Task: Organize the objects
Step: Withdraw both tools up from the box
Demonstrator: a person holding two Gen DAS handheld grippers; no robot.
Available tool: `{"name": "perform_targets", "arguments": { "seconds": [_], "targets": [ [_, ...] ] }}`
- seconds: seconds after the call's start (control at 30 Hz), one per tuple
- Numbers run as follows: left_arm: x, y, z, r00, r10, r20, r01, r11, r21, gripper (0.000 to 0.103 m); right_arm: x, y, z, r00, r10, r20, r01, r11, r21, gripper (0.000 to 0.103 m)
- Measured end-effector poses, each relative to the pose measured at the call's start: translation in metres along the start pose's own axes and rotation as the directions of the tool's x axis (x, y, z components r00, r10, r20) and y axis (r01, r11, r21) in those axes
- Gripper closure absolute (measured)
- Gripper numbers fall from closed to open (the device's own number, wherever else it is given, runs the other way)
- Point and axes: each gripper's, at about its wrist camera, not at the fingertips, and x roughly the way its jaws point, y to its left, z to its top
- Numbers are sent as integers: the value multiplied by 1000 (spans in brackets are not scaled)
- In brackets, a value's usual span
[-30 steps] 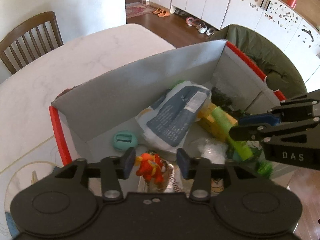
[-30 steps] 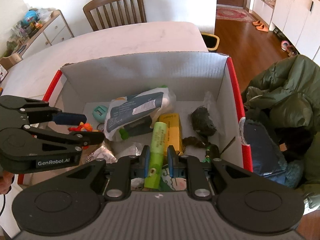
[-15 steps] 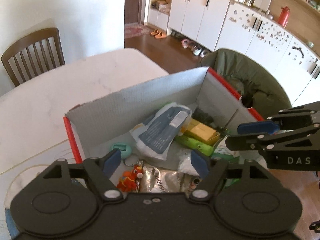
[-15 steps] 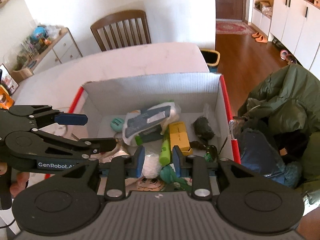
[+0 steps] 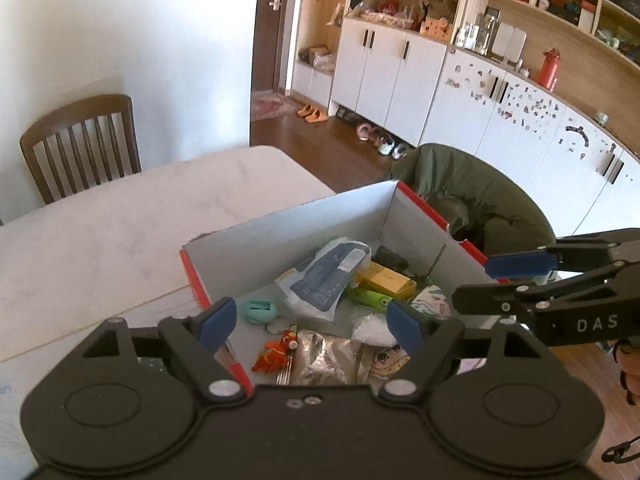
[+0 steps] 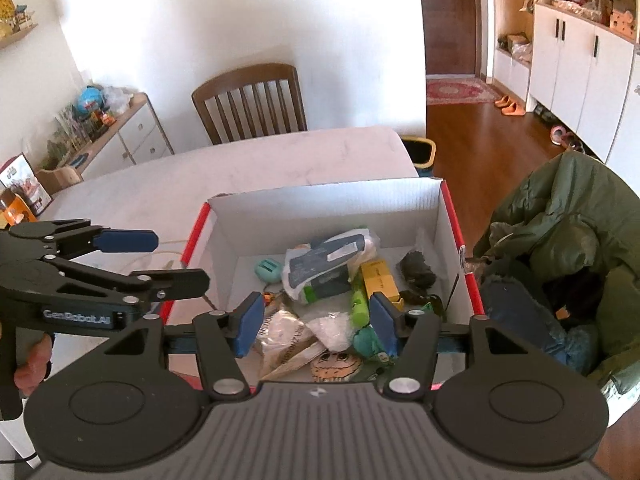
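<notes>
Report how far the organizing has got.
Done: the box on the table already holds the blue pouch, yellow carton, green tube, teal case and orange toy. In hand: nothing; the left gripper and right gripper are both open above the box. Left: no loose items show on the table.
</notes>
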Motion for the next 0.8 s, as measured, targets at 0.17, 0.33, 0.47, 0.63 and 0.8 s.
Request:
{"name": "perform_targets", "arguments": {
  "seconds": [0.17,0.33,0.47,0.63,0.8],
  "targets": [
    [-21,1,-9,999,-10,36,9,1000,18,17,-16,9,-9,999,-4,42,3,1000,21,37],
    [-35,2,-17,998,-28,63,26,999,26,9,-30,20,-15,995,-5,95,2,1000,25,28],
    [-47,3,-22,995,-38,88,36,999,25,3,-41,26,-21,991,7,135,-13,999,38,23],
    [-58,3,-29,993,-46,112,43,999,29,1,-50,34,-27,987,9,160,-15,999,37,18],
    [-66,8,-33,990,-69,125,69,998,10,1,-56,40,-33,986,6,168,-15,999,50,14]
  ]
}}
